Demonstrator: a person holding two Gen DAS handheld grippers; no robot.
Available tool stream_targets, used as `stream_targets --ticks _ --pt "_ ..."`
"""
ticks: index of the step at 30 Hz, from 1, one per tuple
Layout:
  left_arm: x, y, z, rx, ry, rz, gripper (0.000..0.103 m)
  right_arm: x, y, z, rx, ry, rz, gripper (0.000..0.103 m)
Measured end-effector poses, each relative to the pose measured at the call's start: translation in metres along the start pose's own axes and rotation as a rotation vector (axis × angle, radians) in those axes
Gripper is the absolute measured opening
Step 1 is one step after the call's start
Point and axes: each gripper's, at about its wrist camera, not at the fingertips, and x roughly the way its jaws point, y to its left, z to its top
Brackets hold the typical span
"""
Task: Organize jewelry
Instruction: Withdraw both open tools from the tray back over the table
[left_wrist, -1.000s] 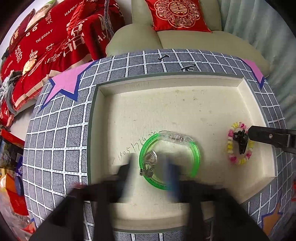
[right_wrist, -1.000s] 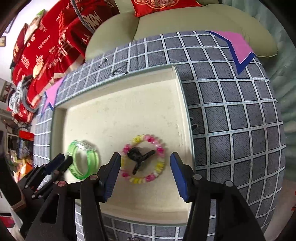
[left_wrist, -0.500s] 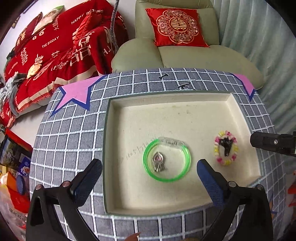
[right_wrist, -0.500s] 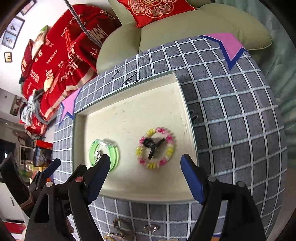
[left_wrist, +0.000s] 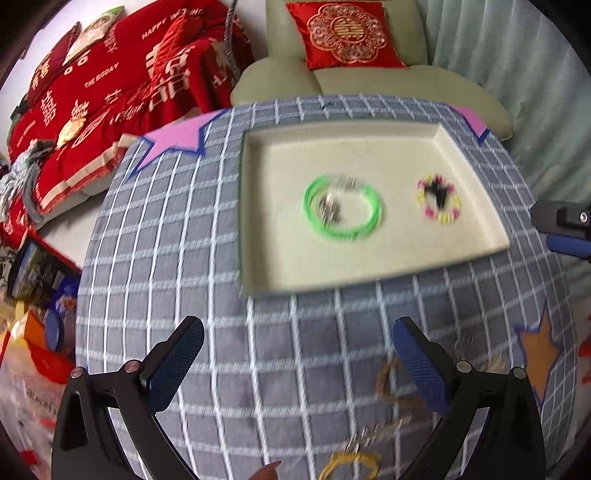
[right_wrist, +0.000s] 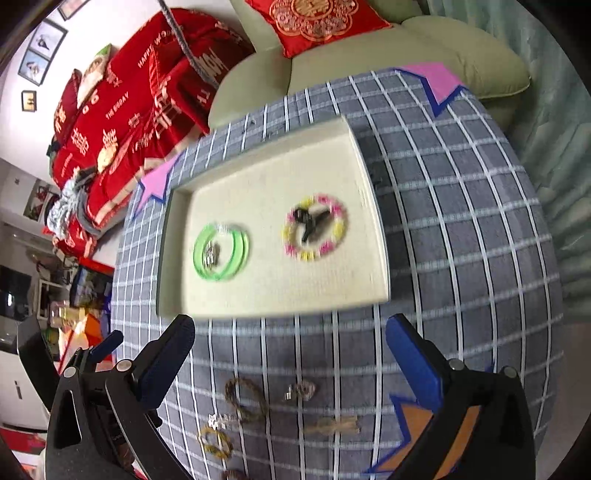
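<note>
Both hand-held grippers, left (left_wrist: 297, 363) and right (right_wrist: 290, 360), were wide open and empty, right jaws just opened; green bangle (right_wrist: 221, 252) and bead bracelet (right_wrist: 316, 228) sat in tray (right_wrist: 376, 229) at 12 o'clock, loose pieces (right_wrist: 245, 400) left on table (right_wrist: 461, 221) at 6 o'clock.

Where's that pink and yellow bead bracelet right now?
The bead bracelet lies in the cream tray, on its right side in both views, ringed around a black clip, with the green bangle to its left.

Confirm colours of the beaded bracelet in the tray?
Pink and yellow beads, with a black clip inside the beaded bracelet; shows best in the right wrist view.
</note>
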Motion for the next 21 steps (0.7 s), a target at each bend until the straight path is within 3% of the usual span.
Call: stream_targets --ticks 14,21 --pt "0.003 0.01 -0.099 -0.075 0.161 -0.04 0.103 0.011 -0.012 -0.076 0.034 0.16 -0.09 0.103" --pt "0.01 0.004 -0.118 -0.086 0.197 -0.062 0.103 0.019 -0.024 -0.104 0.103 0.227 -0.148 0.103"
